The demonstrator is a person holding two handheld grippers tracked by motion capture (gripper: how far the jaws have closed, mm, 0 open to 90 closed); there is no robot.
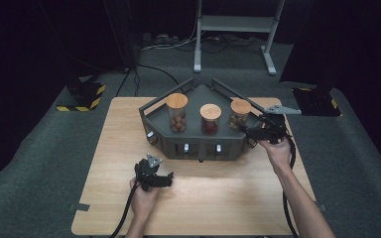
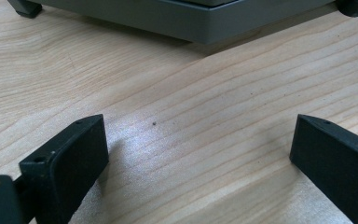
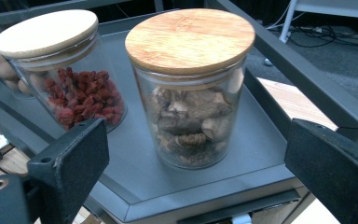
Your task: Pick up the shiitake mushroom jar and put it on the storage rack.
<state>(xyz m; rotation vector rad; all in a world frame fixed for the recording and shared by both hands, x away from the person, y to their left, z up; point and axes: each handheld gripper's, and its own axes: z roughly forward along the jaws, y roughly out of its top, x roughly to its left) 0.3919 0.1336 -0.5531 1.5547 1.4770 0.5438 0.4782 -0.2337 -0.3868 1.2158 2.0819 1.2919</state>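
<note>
The right gripper (image 3: 196, 163), jaws wide, faces the jar (image 3: 191, 88) at the tray's (image 3: 270, 116) right end, and closing off-centre could topple it, while the left gripper (image 2: 200, 154) idles wide over the table (image 2: 214, 93).

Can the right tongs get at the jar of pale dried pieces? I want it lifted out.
Probably yes: the right tongs stand open, facing that jar, with bare tray floor between; the red-berry jar stands apart.
</note>
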